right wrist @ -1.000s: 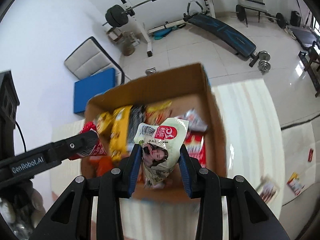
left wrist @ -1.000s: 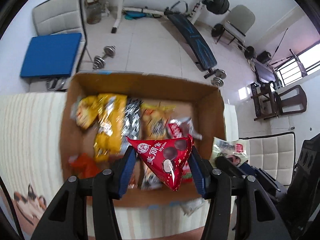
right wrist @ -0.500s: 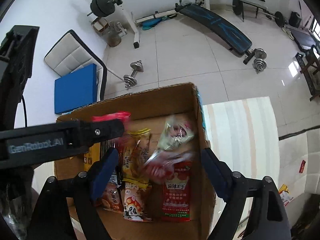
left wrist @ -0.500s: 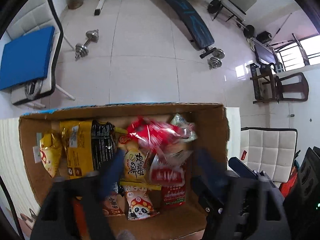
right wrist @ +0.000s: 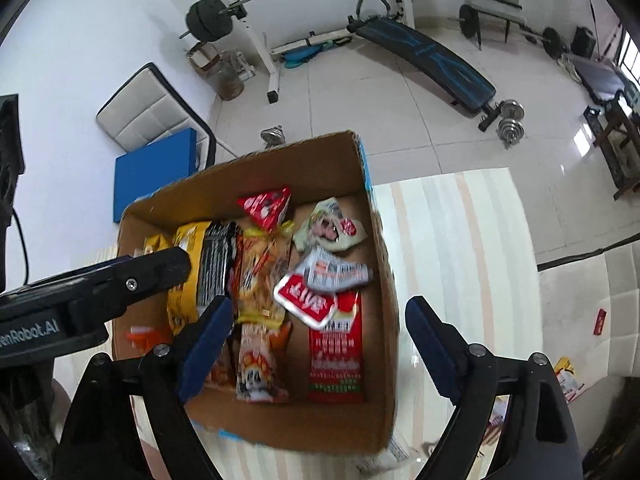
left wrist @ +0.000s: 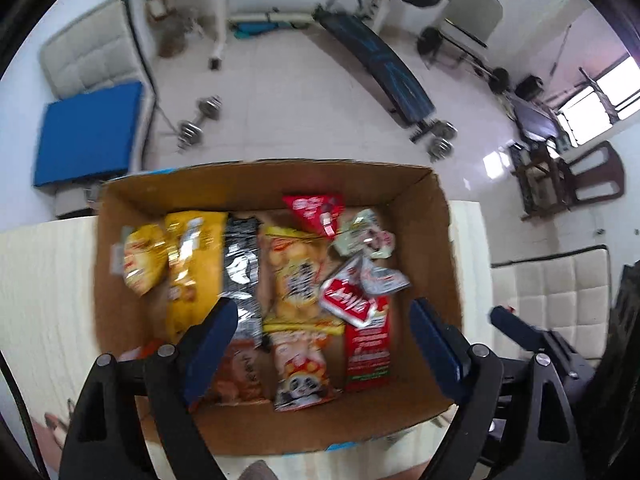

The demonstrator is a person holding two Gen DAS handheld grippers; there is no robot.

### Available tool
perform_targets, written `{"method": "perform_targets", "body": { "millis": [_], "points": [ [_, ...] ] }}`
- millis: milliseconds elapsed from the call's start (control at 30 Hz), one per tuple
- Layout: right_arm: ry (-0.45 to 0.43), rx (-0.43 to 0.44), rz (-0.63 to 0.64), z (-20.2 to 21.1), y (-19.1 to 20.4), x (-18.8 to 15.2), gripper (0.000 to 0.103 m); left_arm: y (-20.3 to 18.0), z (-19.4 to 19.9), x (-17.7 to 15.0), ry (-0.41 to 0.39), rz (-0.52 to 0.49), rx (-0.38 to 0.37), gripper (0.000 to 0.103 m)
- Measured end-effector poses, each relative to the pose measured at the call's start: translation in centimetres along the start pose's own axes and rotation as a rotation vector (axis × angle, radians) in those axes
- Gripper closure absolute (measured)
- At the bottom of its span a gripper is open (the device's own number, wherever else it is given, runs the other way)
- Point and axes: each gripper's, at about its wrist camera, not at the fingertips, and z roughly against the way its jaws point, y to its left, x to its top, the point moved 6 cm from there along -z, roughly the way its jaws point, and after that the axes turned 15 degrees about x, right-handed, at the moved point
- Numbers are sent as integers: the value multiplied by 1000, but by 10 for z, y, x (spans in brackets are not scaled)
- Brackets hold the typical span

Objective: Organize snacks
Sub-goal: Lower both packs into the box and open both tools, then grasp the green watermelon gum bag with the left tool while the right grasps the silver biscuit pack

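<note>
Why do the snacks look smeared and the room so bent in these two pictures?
Left wrist view: motion blur smears the snack packets in the cardboard box, and the window glares white. Right wrist view: the fisheye lens curves the striped tabletop and darkens the corners; the packets are blurred here too.

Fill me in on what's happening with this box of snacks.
A person is sorting snacks into a cardboard box with two handheld grippers. The left gripper and the right gripper hover over the box, jaws just opened wide with nothing between them. The red triangular packet and the pale green packet lie at the far end of the box, on top of the other snacks.
</note>
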Motion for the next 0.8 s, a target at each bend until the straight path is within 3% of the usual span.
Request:
{"method": "perform_targets", "body": {
  "millis": [200, 433, 633, 800],
  "points": [
    [0, 5, 70, 25, 14, -37, 13, 11, 30, -37, -109, 60, 45, 16],
    [37, -6, 97, 36, 7, -96, 13, 16, 42, -96, -180, 90, 158, 16],
    [142, -29, 59, 11, -22, -147, 13, 18, 16, -155, -113, 91, 198, 16],
    [241, -61, 68, -25, -41, -167, 13, 26, -25, -188, -28, 97, 201, 16]
  ]
}}
